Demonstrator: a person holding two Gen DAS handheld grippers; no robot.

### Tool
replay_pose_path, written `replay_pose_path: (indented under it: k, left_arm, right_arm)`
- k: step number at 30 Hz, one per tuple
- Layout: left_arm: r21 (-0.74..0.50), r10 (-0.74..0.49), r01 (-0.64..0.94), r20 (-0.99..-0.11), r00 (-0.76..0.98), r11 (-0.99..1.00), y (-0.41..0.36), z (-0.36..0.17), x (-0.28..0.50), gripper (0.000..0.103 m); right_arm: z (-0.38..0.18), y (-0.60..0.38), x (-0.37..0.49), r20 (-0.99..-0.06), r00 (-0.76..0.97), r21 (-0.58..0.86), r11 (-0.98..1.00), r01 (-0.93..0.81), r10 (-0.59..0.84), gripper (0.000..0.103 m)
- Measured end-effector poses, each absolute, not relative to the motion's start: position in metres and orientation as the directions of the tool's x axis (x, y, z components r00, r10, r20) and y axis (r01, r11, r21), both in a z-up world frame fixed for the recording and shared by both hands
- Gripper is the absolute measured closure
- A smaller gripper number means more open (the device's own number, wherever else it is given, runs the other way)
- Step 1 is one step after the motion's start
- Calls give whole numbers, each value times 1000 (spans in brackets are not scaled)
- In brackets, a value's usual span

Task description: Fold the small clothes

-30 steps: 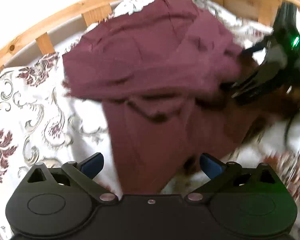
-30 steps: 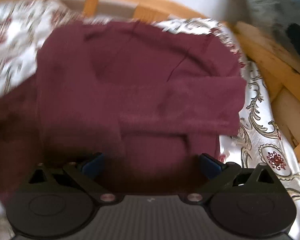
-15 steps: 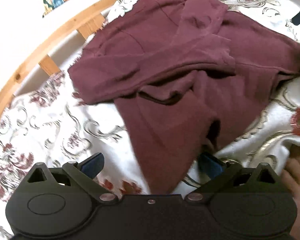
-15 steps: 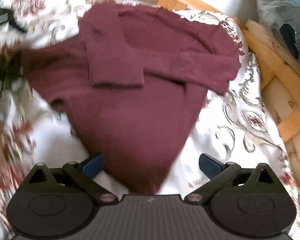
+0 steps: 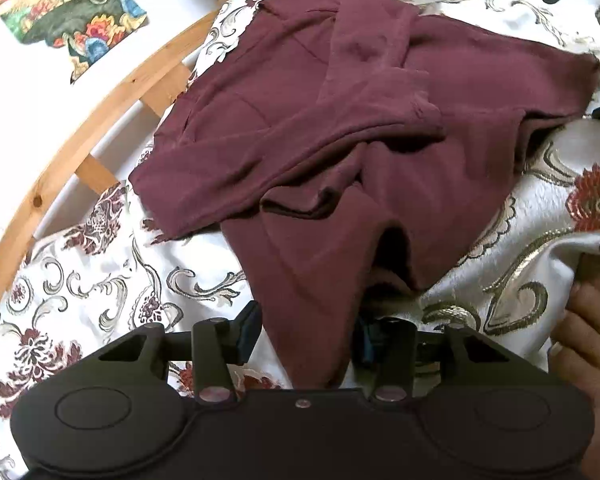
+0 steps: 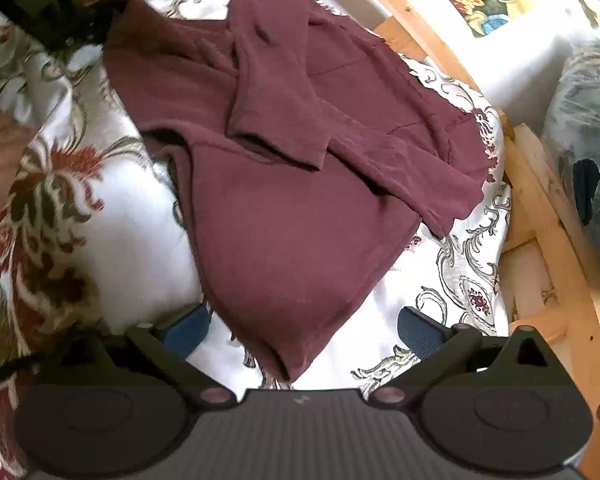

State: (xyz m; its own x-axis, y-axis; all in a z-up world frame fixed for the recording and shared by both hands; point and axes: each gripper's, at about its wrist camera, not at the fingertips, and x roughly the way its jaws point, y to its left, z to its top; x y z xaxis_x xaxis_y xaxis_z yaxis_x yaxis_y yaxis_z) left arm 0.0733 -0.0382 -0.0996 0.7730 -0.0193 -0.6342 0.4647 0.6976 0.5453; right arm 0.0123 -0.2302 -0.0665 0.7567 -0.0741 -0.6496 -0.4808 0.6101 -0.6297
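On the patterned bedspread [image 5: 100,280], up against the wooden bed frame [image 5: 100,120], your maroon top [image 5: 380,140] lies mostly flat with both sleeves already crossed over the chest, so what remains, as I judge it, is bringing the bottom hem up over the body. That is why both tools sit at the near edge of the cloth: your left gripper [image 5: 306,332] has its jaws drawn in around one hem corner, and the fabric runs straight down between the blue pads and looks pinched, though the right pad is partly hidden behind the cloth. Your right gripper [image 6: 302,326] stands spread wide, its pads [image 6: 188,326] well apart on either side of the other hem corner; the cloth lies between them but neither pad presses it. A corner in each tool would let the hem rise as one straight edge instead of sagging in the middle. The near hem is bunched, with a dark fold gaping beside the left gripper, so lifting from there may drag a wrinkle along. A bare hand [image 5: 588,344] rests on the bedspread at the right of the left wrist view, apart from the top.
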Motion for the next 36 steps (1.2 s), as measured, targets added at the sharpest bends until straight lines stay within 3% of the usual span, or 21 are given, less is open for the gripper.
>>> replay_pose_path:
  k: [6,7,9,10,13,18,19,20,21,29,36]
  left_arm:
    - [591,5,461,-619,786,662,-43,-104,74,52]
    - [594,9,460,-618,786,660,-44,-104,75,55]
    - [576,-3,471,-631,776,668,-44,-102,76,73]
    - [563,-11,471,-634,773,679,-43,-100,76,85]
    - [534,-33,449,-616,787,716,-37,-92,73,96]
    - [541,-28,409,-579,815,735,-25,-83,69,97]
    - [542,-23,402,-575,818,738,-25,-82,69,97]
    - [542,-17,393,-571,821,743,-24,-81,69,97]
    - [541,-12,384,-568,823,748,-23,-79,69,97]
    - [532,-26,356,-529,848,768,-19,-65,59,97]
    - [469,-107,369,-496,862,802,-5,-26,20,97]
  right_arm:
    - [-73,-235,21,-624,775,-647,622,-441,-101,0]
    - [-74,-235,22,-614,782,-653,623,-431,-103,0]
    - [-74,-236,22,-591,800,-669,617,-415,-102,2]
    - [-75,-236,20,-585,806,-673,612,-416,-96,7]
    - [-78,-232,11,-579,812,-692,571,-443,-72,27]
    - [-88,-223,3,-564,824,-740,478,-474,-55,46]
    - [-88,-222,5,-571,819,-732,485,-478,-55,58]
    - [-88,-223,7,-578,813,-729,492,-477,-67,80]
    - [-89,-226,11,-573,815,-735,492,-467,-83,88]
    - [-44,-245,11,-484,868,-725,607,-325,-113,94]
    - [10,-256,-30,-484,864,-663,702,-260,-138,95]
